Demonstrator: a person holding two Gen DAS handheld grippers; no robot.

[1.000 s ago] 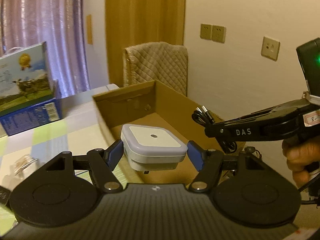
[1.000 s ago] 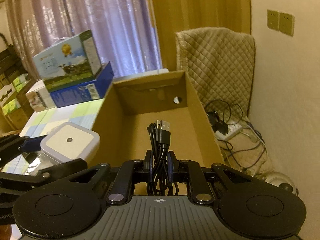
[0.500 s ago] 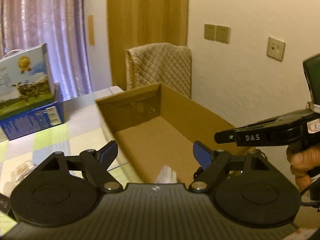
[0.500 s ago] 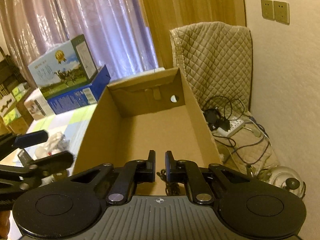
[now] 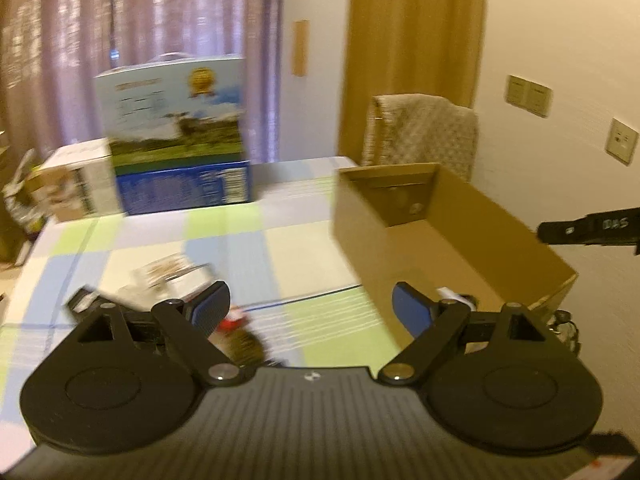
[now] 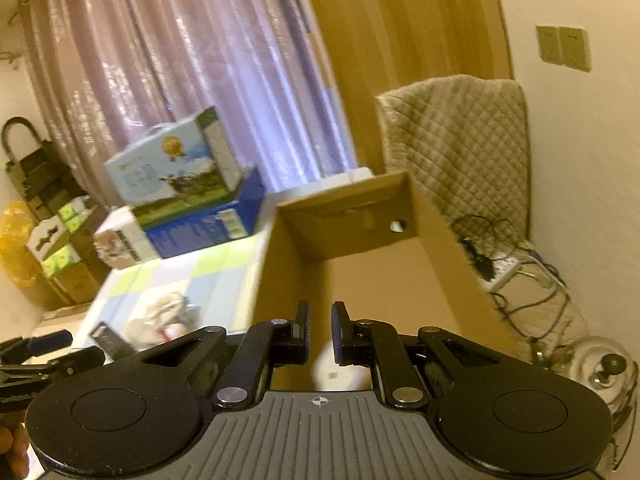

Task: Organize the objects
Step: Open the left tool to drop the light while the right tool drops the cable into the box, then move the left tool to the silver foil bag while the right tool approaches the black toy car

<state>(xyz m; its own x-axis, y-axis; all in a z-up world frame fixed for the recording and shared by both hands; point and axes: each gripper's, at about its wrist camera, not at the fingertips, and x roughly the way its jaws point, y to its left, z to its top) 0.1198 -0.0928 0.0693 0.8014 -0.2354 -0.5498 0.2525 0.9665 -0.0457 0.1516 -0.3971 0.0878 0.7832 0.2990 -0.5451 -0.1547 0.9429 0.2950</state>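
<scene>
- The left gripper (image 5: 308, 312) is nearest, its blue-padded fingers (image 5: 210, 312) spread wide and empty above the checked table (image 5: 248, 248).
- The right gripper (image 6: 320, 330) has its fingers a narrow gap apart, gripping nothing; its side reads "DAS" in the left view.
- The white adapter (image 6: 340, 372) lies at the near end of the cardboard box (image 6: 372, 276), just below the right fingers.
- Blurred packets (image 5: 172, 276) lie on the table left of the box.
- Farthest, a milk carton (image 5: 176, 120) with a cow picture and gold seal tops a blue box (image 5: 184, 188); its print is unreadable.
</scene>
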